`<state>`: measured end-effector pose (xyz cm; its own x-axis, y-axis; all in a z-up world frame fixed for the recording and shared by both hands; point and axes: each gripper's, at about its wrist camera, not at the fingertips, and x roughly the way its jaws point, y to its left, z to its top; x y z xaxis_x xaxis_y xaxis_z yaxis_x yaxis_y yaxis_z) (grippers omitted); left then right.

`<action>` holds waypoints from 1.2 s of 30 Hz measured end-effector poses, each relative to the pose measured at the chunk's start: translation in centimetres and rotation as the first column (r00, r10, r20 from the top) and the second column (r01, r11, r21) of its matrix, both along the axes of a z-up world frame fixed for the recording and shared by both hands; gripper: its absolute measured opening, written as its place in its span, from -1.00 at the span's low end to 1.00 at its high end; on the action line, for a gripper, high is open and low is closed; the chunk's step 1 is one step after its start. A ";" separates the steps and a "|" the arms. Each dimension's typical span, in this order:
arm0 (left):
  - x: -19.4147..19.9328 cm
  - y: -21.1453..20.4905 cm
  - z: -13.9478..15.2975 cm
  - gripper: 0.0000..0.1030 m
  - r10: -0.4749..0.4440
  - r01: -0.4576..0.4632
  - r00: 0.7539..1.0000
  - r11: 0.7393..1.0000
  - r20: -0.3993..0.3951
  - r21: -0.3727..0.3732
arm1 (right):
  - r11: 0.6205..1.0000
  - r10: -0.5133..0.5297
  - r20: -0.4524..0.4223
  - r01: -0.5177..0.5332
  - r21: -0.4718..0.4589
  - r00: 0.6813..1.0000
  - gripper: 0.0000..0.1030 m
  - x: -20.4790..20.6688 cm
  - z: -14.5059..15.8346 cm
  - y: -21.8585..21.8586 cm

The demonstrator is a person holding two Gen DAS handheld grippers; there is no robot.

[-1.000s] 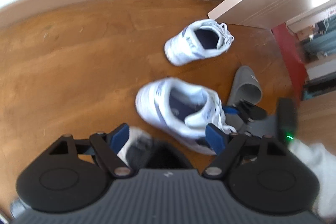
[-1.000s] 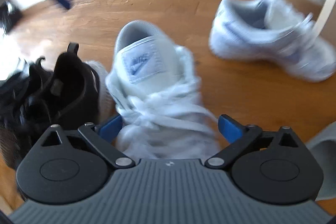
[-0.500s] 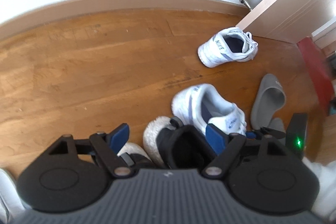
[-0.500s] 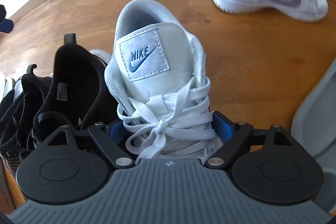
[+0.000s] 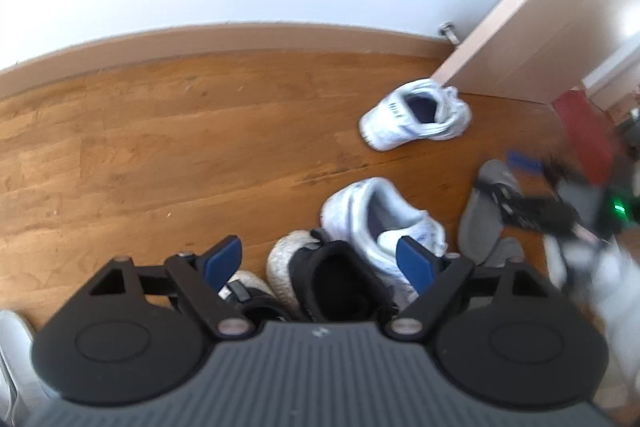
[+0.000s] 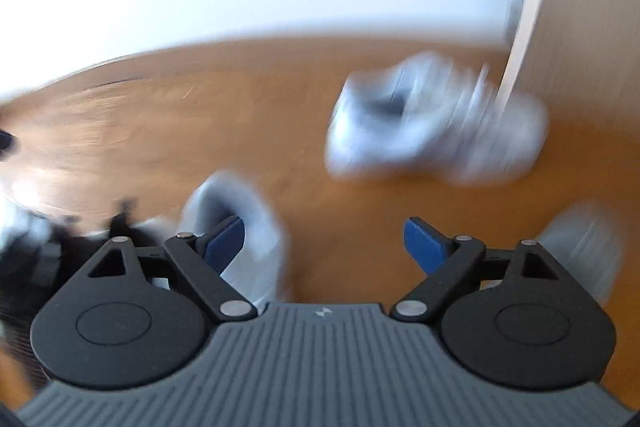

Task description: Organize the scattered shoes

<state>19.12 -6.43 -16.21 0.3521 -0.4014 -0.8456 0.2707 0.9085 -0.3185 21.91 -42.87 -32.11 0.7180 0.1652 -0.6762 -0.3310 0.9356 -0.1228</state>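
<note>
No lettering is sharp enough to read.

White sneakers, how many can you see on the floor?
2. One white sneaker lies by the door. The other stands next to the black shoe, near the left gripper. More may be hidden below the grippers.
</note>
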 end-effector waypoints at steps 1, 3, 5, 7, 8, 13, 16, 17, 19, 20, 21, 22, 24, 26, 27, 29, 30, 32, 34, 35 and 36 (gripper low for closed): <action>-0.1 -0.1 0.3 0.68 -0.004 0.004 1.000 1.000 0.009 -0.001 | 0.994 0.053 0.052 -0.048 -0.096 0.997 0.70 0.4 -0.2 0.3; -0.1 -0.1 0.6 0.70 0.005 -0.005 1.000 1.000 0.021 -0.002 | 0.940 0.178 0.091 -0.142 -0.310 0.980 0.44 1.6 -1.7 1.3; -0.1 -0.2 0.5 0.70 0.022 -0.022 0.999 1.000 0.026 -0.005 | 0.840 0.291 0.049 -0.231 -0.492 0.956 0.06 3.0 -4.3 2.8; 0.0 -0.3 0.3 0.72 0.045 -0.045 0.999 0.999 0.021 -0.008 | 0.788 0.342 0.004 -0.284 -0.547 0.940 -0.05 4.0 -6.0 3.9; 0.0 -0.4 0.1 0.73 0.053 -0.053 0.998 0.999 0.015 -0.005 | 0.774 0.351 -0.010 -0.296 -0.560 0.936 -0.05 4.3 -6.5 4.1; 1.5 -2.0 -2.0 0.92 0.118 -0.121 0.992 0.989 -0.045 -0.084 | 0.813 0.292 -0.021 -0.260 -0.521 0.956 -0.05 5.6 -6.2 4.4; 4.8 -4.8 -4.7 0.95 0.201 -0.218 0.973 0.961 -0.111 -0.170 | 0.897 0.185 0.013 -0.163 -0.412 0.983 0.03 4.6 -4.4 2.9; 5.7 -6.1 -5.6 0.95 0.235 -0.255 0.963 0.953 -0.131 -0.164 | 0.914 0.154 0.022 -0.134 -0.382 0.988 0.07 4.1 -4.0 2.4; 8.4 -8.9 -7.6 0.95 0.298 -0.322 0.940 0.935 -0.167 -0.146 | 0.966 0.059 0.029 -0.050 -0.254 0.998 0.19 0.9 -2.5 0.6; 10.0 -10.4 -8.6 0.95 0.319 -0.347 0.929 0.927 -0.186 -0.143 | 0.983 0.017 0.014 -0.014 -0.182 1.000 0.27 -0.7 -2.0 -0.3; 11.9 -12.3 -10.1 0.95 0.333 -0.370 0.916 0.917 -0.225 -0.147 | 0.990 -0.006 0.002 0.006 -0.137 1.000 0.30 -2.0 -1.9 -1.0; 13.4 -13.8 -11.3 0.95 0.334 -0.382 0.904 0.911 -0.267 -0.154 | 0.994 -0.029 -0.008 0.028 -0.102 1.000 0.33 -3.4 -1.8 -1.6; 16.3 -17.3 -14.4 0.90 0.323 -0.390 0.887 0.906 -0.331 -0.162 | 0.996 -0.087 -0.042 0.086 -0.023 0.995 0.36 -6.3 -1.7 -3.0; 17.6 -19.4 -16.4 0.79 0.342 -0.387 0.885 0.917 -0.317 -0.092 | 0.988 -0.139 -0.095 0.145 0.054 0.986 0.36 -8.2 -1.9 -4.1; 18.0 -20.5 -17.5 0.82 0.349 -0.380 0.889 0.924 -0.296 -0.052 | 0.981 -0.158 -0.126 0.170 0.090 0.979 0.36 -8.7 -2.2 -4.5; 18.2 -21.4 -19.0 0.35 0.331 -0.355 0.912 0.932 -0.241 -0.066 | 0.970 -0.172 -0.173 0.198 0.141 0.970 0.36 -9.3 -2.8 -5.1; 18.2 -21.8 -19.4 -0.04 0.302 -0.326 0.929 0.941 -0.214 -0.088 | 0.971 -0.168 -0.171 0.193 0.141 0.971 0.36 -9.3 -2.8 -5.1; 18.2 -22.5 -18.9 -0.07 0.188 -0.203 0.969 0.976 -0.160 -0.078 | 0.976 -0.155 -0.150 0.174 0.128 0.976 0.36 -9.0 -2.7 -5.2; 17.9 -23.9 -18.0 -0.10 -0.029 0.029 0.994 1.000 -0.101 0.005 | 0.979 -0.144 -0.125 0.160 0.125 0.982 0.36 -8.6 -2.5 -5.5; 17.7 -23.8 -17.7 -0.12 -0.097 0.098 0.992 0.995 -0.082 0.016 | 0.978 -0.149 -0.117 0.163 0.129 0.982 0.36 -8.4 -2.4 -5.8; 17.8 -23.3 -17.2 -0.13 -0.175 0.176 0.983 0.984 -0.064 0.016 | 0.976 -0.156 -0.111 0.170 0.134 0.982 0.36 -8.2 -2.4 -6.2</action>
